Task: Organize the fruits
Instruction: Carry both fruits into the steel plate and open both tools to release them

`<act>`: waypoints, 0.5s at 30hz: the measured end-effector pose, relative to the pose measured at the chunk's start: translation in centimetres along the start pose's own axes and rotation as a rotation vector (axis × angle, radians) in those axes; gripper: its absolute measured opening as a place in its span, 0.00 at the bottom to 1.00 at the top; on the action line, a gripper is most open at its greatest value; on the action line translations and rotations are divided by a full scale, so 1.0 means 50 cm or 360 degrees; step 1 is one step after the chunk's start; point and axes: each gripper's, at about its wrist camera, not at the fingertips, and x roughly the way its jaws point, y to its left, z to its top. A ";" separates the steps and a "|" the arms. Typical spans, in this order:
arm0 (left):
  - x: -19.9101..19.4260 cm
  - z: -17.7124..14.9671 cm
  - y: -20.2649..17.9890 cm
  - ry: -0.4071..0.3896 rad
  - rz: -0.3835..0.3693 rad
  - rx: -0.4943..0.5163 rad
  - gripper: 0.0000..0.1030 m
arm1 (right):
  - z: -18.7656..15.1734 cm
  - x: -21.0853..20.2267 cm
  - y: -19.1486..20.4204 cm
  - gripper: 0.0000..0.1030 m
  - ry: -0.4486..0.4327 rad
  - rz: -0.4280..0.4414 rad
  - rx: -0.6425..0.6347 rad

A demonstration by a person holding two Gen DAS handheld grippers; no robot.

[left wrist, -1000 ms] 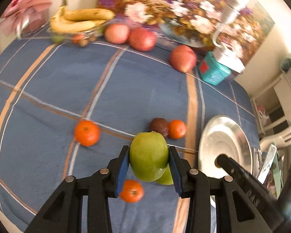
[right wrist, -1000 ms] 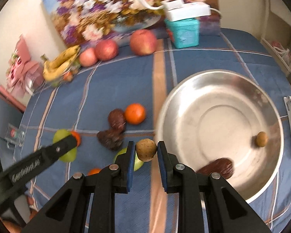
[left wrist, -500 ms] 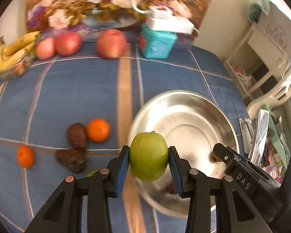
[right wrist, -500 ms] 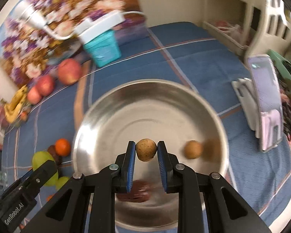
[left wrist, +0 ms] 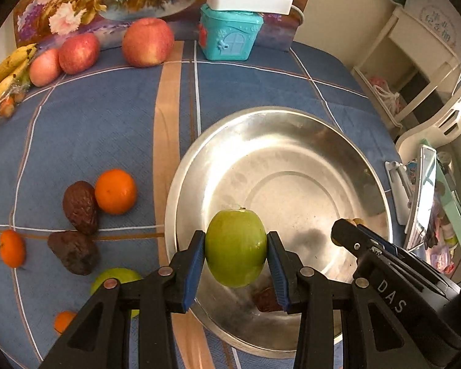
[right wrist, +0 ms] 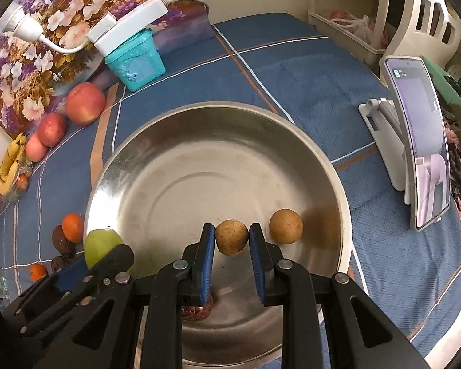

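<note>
Two grippers hang over the steel bowl (left wrist: 184, 166). Low centre of frame, the left gripper (left wrist: 236, 250) clamps a green apple (left wrist: 236, 247), stem end up, long axis vertical. The right gripper (right wrist: 232, 237) pinches a round brown fruit (right wrist: 231, 236).

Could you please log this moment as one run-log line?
left gripper: shut on green apple | right gripper: shut on brown fruit | both over steel bowl

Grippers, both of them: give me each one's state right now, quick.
Left gripper: shut on the round green apple.
Right gripper: shut on the small round brown fruit.
</note>
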 end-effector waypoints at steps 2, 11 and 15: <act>0.001 -0.001 0.001 0.0001 0.0000 0.0001 0.41 | 0.000 0.000 0.000 0.23 0.0002 -0.0003 0.0000; -0.001 0.002 0.003 -0.0008 -0.0019 0.0003 0.43 | 0.001 -0.004 0.002 0.24 0.0000 -0.0014 -0.0003; -0.010 0.001 0.002 -0.0030 -0.0014 0.0013 0.43 | 0.000 -0.008 -0.001 0.24 -0.0007 -0.0028 -0.0003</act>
